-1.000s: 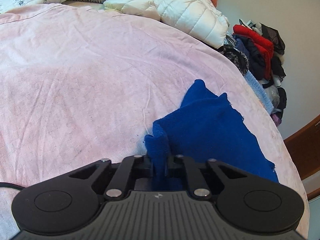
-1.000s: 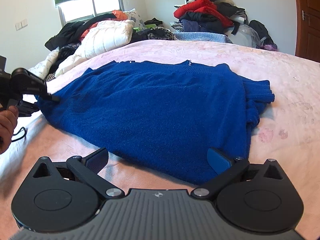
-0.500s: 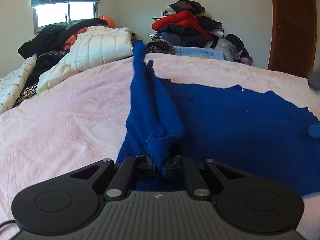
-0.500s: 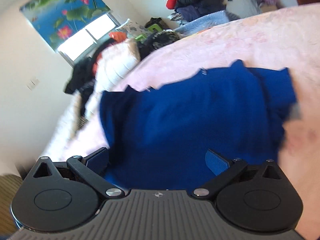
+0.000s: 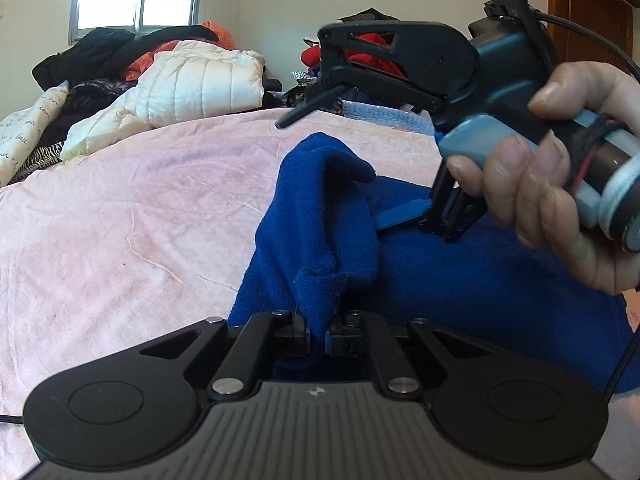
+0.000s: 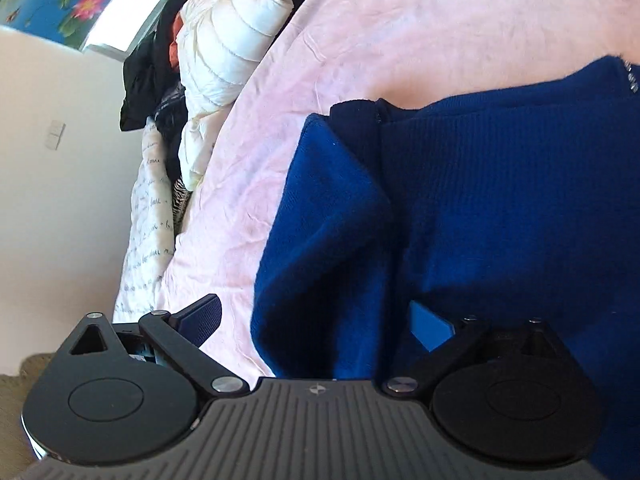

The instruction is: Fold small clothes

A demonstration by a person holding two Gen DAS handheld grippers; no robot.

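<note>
A blue sweater (image 5: 480, 280) lies spread on the pink bedsheet (image 5: 120, 220). My left gripper (image 5: 318, 334) is shut on the sleeve cuff (image 5: 320, 284), and the sleeve stands up in a fold over the sweater's body. A hand (image 5: 560, 208) holds my right gripper (image 5: 330, 176) above the sweater, rolled on its side, jaws wide apart beside the raised sleeve. In the right wrist view the right gripper (image 6: 316, 320) is open, with the folded sleeve edge (image 6: 320, 240) lying between its fingers, and the pads do not press on it.
A white puffer jacket (image 5: 200, 84) and dark clothes are heaped along the far left of the bed under the window (image 5: 136, 12). Another clothes pile (image 5: 360, 52) sits behind the right gripper. A wooden door (image 5: 592, 12) is at the far right. The bed's left edge (image 6: 152, 240) drops off.
The left gripper lifted the sleeve cuff and carried it over the sweater's body. The right gripper swung left across the sweater, rolled, and now sits by the raised sleeve, still open.
</note>
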